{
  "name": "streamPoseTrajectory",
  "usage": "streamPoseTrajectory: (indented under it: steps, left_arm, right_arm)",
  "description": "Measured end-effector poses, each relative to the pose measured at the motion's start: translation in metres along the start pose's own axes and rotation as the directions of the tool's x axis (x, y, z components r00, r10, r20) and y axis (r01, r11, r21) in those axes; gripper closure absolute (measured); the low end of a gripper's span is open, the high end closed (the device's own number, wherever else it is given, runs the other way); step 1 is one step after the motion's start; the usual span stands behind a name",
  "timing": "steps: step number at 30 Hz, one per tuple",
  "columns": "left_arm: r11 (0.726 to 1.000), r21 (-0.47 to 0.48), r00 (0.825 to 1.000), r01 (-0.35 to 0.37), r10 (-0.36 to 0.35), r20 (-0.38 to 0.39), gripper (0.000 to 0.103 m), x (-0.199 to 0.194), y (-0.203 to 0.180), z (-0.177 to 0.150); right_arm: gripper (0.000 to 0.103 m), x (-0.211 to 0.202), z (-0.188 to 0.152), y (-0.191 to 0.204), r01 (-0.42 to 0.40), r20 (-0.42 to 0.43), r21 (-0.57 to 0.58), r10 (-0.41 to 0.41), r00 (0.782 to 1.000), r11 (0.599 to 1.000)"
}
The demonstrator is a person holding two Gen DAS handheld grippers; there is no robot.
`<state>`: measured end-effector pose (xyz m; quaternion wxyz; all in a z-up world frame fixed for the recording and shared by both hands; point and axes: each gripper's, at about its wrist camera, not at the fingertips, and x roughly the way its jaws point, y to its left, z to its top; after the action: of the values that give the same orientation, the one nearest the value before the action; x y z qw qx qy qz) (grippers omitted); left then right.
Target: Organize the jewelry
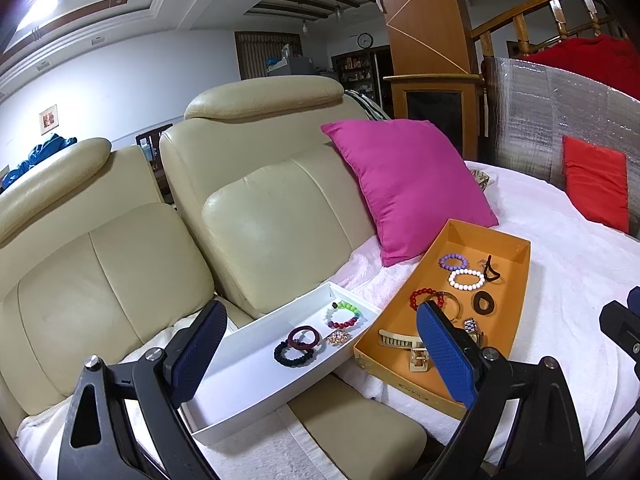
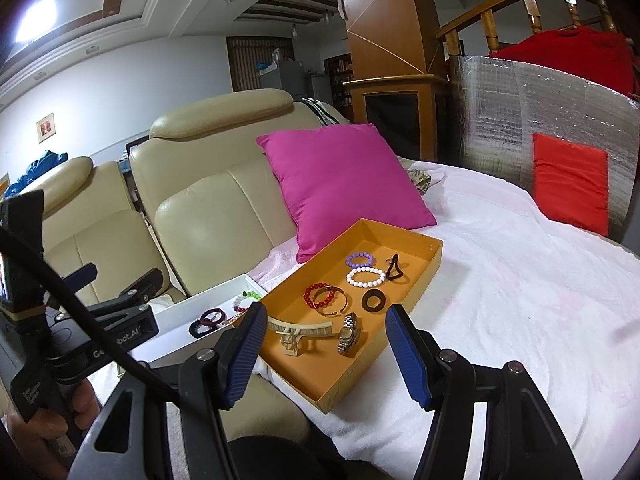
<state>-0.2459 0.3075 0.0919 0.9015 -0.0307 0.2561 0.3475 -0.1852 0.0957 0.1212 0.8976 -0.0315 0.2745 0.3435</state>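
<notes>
An orange tray (image 1: 516, 280) (image 2: 424, 276) on the white blanket holds purple (image 2: 361, 259), white (image 2: 365, 276) and red bead bracelets (image 2: 318, 295), a gold bangle, a brown ring (image 2: 374, 300), a dark hair tie, a silver watch (image 2: 348, 333) and a beige hair claw (image 2: 294, 336). A white tray (image 1: 256, 376) (image 2: 180, 312) to its left holds a multicolour bead bracelet (image 1: 346, 315), a maroon ring, a dark bead bracelet (image 1: 293, 354) and a gold piece. My left gripper (image 1: 320, 356) is open, empty, above the white tray. My right gripper (image 2: 326, 356) is open, empty, over the orange tray's near end.
A cream leather sofa (image 1: 132, 264) stands behind the trays. A pink cushion (image 1: 408, 184) leans at the orange tray's far end. A red cushion (image 2: 572, 180) rests against a silver foil panel (image 2: 520, 120) at the right. White blanket (image 2: 520, 300) stretches right of the trays.
</notes>
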Motion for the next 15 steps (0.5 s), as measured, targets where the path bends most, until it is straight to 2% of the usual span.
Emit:
streamPoseTrajectory:
  steps: [15]
  left_arm:
    - [1.0,-0.012,0.999,0.008,-0.009,-0.043,0.007,0.031,-0.002,-0.001]
  right_arm:
    - [0.038,0.03,0.007,-0.002,0.015,-0.034,-0.002,-0.015,0.999,1.0]
